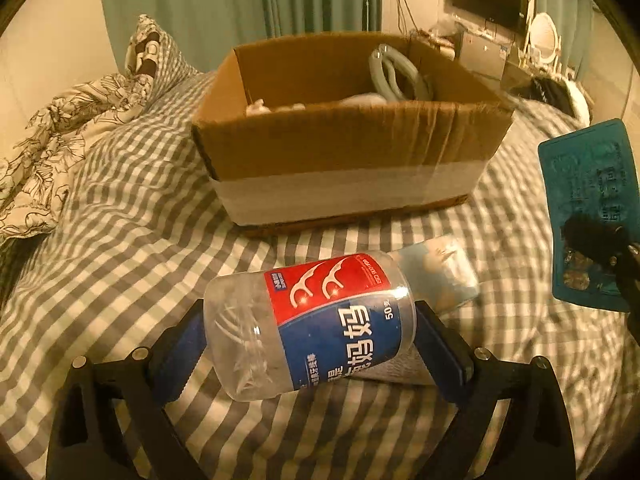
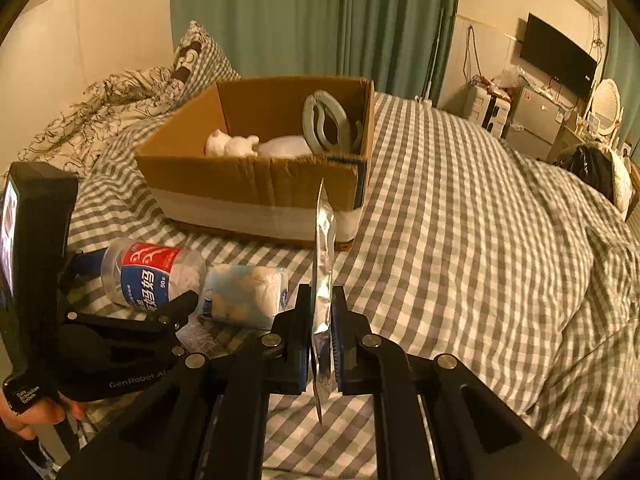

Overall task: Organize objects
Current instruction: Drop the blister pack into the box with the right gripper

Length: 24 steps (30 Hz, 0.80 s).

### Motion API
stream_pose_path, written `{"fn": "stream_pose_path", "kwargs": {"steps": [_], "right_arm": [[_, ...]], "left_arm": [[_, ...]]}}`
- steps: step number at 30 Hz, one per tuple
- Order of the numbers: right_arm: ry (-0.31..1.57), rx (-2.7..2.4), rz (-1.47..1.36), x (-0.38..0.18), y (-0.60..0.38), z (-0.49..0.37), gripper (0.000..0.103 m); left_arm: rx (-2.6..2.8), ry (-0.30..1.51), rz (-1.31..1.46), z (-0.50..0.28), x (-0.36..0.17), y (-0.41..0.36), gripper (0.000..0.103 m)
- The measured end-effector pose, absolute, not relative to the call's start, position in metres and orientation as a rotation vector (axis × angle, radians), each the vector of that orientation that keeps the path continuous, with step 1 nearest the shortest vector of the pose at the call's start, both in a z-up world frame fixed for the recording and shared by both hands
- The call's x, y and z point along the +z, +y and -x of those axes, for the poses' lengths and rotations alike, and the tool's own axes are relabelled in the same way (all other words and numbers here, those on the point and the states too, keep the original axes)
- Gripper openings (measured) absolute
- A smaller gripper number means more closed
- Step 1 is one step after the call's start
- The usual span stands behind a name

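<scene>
Bedding in grey and white check covers the bed (image 2: 460, 208) I am working over, and on it stands the cardboard box (image 1: 340, 148), open at the top, which I judge to be where the loose things belong. Inside the box I see a grey ring-shaped item (image 2: 322, 122) leaning against the far right wall and some white things (image 2: 236, 145) on the bottom; what the white things are I cannot tell. The step in hand, as I read it, is carrying two items to the box at once, both already gripped. My left tongs (image 1: 310, 334) are closed around a clear plastic floss-pick jar (image 1: 308, 324) with a red and blue label, lying on its side between the blue pads and just in front of the box. My right tongs (image 2: 322, 340) are pinched nearly shut on a flat foil blister pack (image 2: 323, 272), held edge-on and upright in the right wrist view; from the left wrist view its teal face (image 1: 588, 208) shows off to the right of the box. A clear bag of pale round pieces (image 2: 244, 296) lies on the bed just beside the jar, not yet picked up. The next move, I think, calls for raising each load above the box's near wall and releasing inside, keeping the jar clear of the grey ring. The jar looks smooth and round, so it may roll in the grip if I tilt it.
</scene>
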State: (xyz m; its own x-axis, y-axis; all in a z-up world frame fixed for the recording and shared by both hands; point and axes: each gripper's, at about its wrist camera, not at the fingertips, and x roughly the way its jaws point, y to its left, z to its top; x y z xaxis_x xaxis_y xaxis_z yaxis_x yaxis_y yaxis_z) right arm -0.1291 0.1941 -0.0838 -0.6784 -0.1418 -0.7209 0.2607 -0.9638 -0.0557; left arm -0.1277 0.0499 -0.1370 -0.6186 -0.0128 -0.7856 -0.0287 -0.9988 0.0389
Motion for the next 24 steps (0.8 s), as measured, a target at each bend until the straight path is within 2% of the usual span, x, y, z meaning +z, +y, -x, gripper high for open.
{"fn": "stream_pose_path", "kwargs": {"steps": [7,12,18,22,23,24], "right_arm": [[0.23,-2.735,-1.017,-0.03,0.196,0.102,0.008],[0.242,-2.755,-0.876,0.038,0.198,0.102,0.009],[0.254,-2.744,-0.714,0.112,0.187,0.116,0.009],[0.241,-2.735,-0.676,0.132,0.179,0.135,0.009],[0.242,-2.73,-0.675,0.133,0.177,0.141,0.009],[0.248,-2.727,-0.677,0.133,0.173,0.148,0.009]], "left_arm": [[2.841,0.016,1.185,0.103,-0.075,0.045,0.098],[2.842,-0.054,1.04,0.096,-0.017,0.041,0.098],[2.886,-0.046,0.815,0.11,0.059,0.039,0.096],[2.908,-0.018,0.723,0.129,0.09,0.037,0.096],[2.905,-0.014,0.711,0.136,0.094,0.037,0.095],[2.903,-0.017,0.706,0.142,0.097,0.036,0.088]]}}
